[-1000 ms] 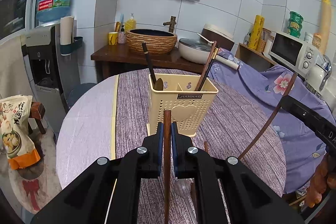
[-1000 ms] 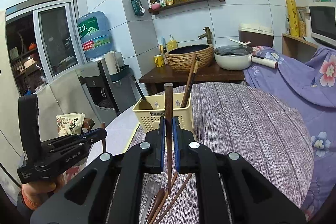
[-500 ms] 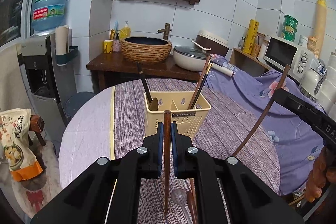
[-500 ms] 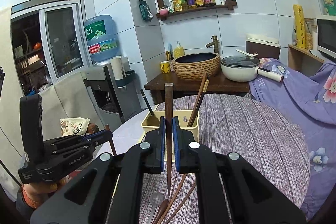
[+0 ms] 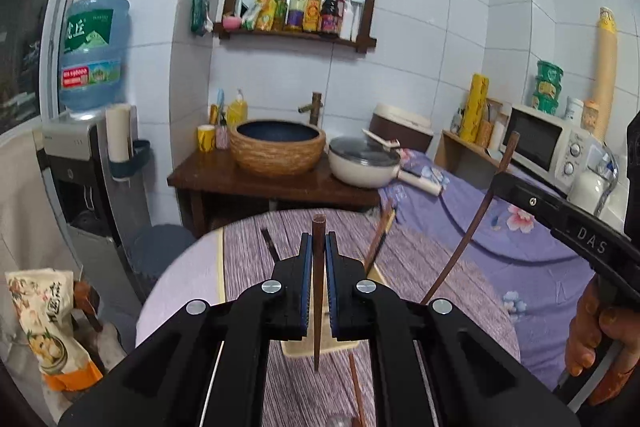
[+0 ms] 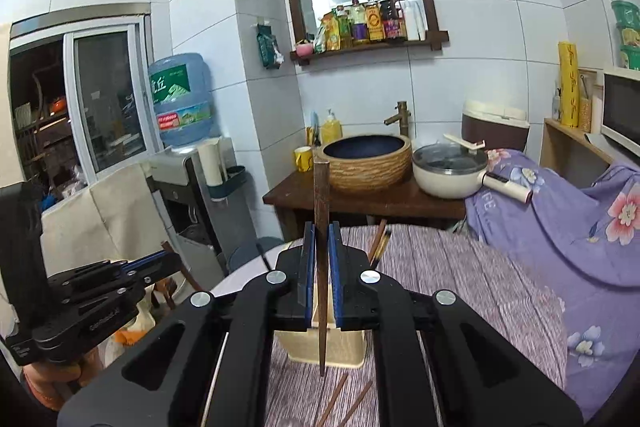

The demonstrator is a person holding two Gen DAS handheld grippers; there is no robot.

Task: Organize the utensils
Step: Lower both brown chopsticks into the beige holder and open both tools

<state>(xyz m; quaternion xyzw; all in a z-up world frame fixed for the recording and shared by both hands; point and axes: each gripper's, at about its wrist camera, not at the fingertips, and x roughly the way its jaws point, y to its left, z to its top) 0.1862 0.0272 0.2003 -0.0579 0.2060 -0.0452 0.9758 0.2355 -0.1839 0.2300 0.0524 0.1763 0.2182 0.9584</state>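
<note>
My left gripper [image 5: 319, 247] is shut on a dark wooden chopstick [image 5: 318, 307] held upright, raised above the table. My right gripper [image 6: 321, 239] is shut on another wooden chopstick [image 6: 321, 267], also upright; it shows in the left wrist view [image 5: 472, 227]. The cream utensil holder [image 6: 332, 347] stands on the round table, mostly hidden behind the jaws, with chopsticks [image 6: 380, 241] and a dark-handled utensil [image 5: 270, 245] sticking out. Loose chopsticks [image 6: 340, 399] lie on the tablecloth in front of it.
The round table has a purple striped cloth [image 6: 460, 287]. Behind stand a wooden stand with a woven basin [image 5: 278, 147] and white pot [image 5: 364, 163], a water dispenser [image 5: 88, 155], a microwave [image 5: 548, 143] and a snack bag [image 5: 52, 327] at left.
Both grippers have risen and pulled back with their chopsticks; the utensil holder has dropped lower in both views and is now largely hidden behind the jaws.
</note>
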